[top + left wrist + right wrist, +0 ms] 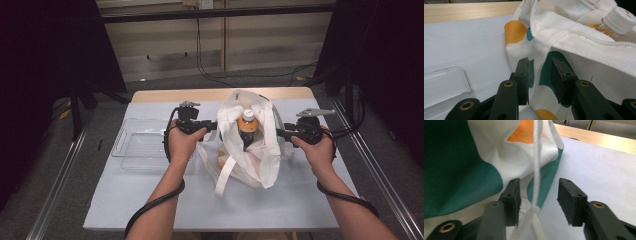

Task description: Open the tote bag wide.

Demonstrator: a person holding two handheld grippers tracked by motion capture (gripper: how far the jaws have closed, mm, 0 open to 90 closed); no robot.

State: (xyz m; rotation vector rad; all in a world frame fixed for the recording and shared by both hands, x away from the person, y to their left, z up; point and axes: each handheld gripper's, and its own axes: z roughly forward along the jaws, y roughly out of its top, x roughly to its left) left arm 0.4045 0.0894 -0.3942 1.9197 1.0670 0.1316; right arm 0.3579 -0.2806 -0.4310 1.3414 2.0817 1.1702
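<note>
White cloth bag (pixel 250 150) with orange and teal dots stands mid-desk (pixel 150 200), a capped bottle (pixel 246 125) upright inside. Both forearms reach forward, hands level at either side. The left claw (pixel 540 75) is spread around the bag's edge; the right claw (pixel 537 200) gapes around a hanging strap (pixel 536 170), pinching nothing.

Each hand-held gripper, the left (pixel 212 125) and the right (pixel 280 132), has a black body with a grey three-cornered plate on top. A thick black cable trails from each along a bare forearm toward the bottom of the frame. In the gripper views the two black jaws show brass-coloured rivets at their joints, small screw holes, and flat dark pads (pixel 524 75).
</note>
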